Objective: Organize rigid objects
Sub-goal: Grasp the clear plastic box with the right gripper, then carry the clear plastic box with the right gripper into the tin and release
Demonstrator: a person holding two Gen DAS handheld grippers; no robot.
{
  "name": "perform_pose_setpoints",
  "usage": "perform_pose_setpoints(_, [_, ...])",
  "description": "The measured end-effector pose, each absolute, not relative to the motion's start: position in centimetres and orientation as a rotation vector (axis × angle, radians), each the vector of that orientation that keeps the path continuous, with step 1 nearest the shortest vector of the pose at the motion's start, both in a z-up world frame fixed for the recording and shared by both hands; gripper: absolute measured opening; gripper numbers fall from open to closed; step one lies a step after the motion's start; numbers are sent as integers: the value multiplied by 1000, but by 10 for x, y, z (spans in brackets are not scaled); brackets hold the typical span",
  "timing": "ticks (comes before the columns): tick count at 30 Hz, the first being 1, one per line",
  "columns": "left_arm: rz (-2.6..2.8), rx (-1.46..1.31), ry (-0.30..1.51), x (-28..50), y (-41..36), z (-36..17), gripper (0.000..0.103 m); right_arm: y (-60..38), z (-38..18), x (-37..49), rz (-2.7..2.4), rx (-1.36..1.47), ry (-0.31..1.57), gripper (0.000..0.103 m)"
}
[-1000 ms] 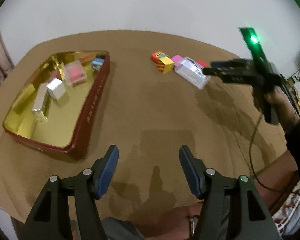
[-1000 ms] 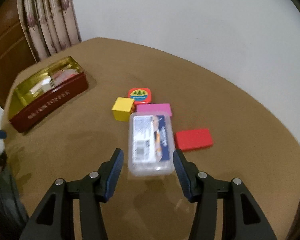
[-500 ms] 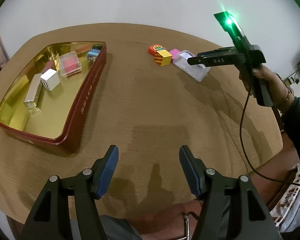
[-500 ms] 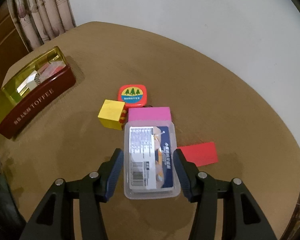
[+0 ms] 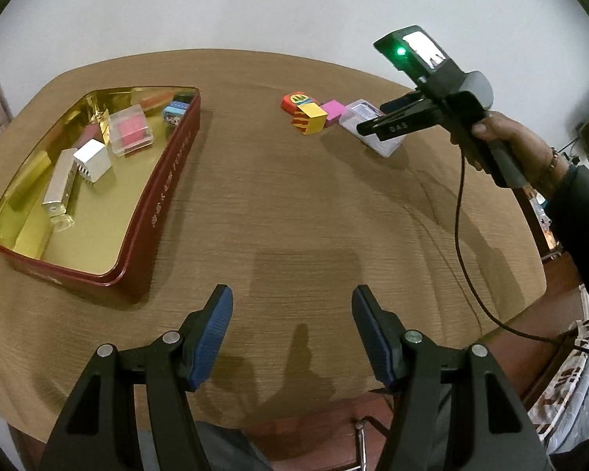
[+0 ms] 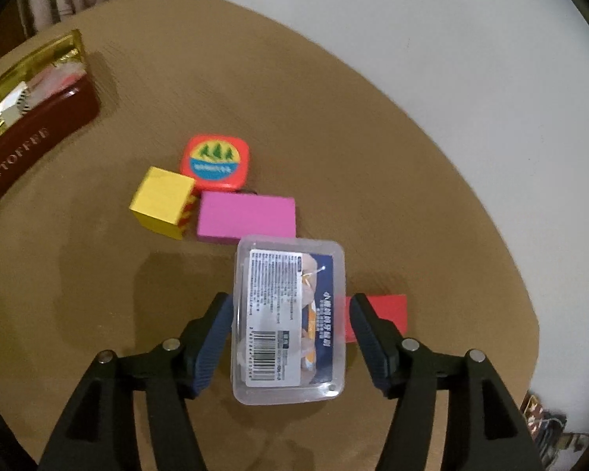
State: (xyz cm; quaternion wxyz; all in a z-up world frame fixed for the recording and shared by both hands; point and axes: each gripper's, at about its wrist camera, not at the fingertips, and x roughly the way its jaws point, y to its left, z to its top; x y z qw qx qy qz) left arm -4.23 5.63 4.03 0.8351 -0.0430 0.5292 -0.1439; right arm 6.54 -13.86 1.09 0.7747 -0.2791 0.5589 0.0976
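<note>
Tin [image 5: 159, 200]: glossy gold metal interior, maroon lacquered outside. Box [image 6: 288, 320]: clear smooth plastic with a printed paper label; gripper pads [image 6: 212, 343]: ribbed blue, on matt black frames. Table [image 5: 294, 204]: matt, fine-grained tan surface.

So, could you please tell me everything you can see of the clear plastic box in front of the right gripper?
The clear plastic box is a flat, round-cornered rectangular case, lid shut, with a printed label and barcode on top. It lies flat on the brown table, lengthwise between the right gripper's open blue fingers, its far end against the pink block.
</note>
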Motion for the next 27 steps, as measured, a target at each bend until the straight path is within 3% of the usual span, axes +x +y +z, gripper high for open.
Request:
perform_pose_setpoints(4, [-318, -98, 1119, -44, 58, 42, 59, -146, 23, 68, 182, -602, 1163, 63])
perform_pose_setpoints(21, [-308, -101, 1113, -43, 59, 43, 59, -194, 15, 83, 179, -306, 1348, 61])
perform_pose_setpoints(27, [-285, -81, 1085, -55, 60, 44, 59, -190, 47, 51, 214, -283, 1281, 61])
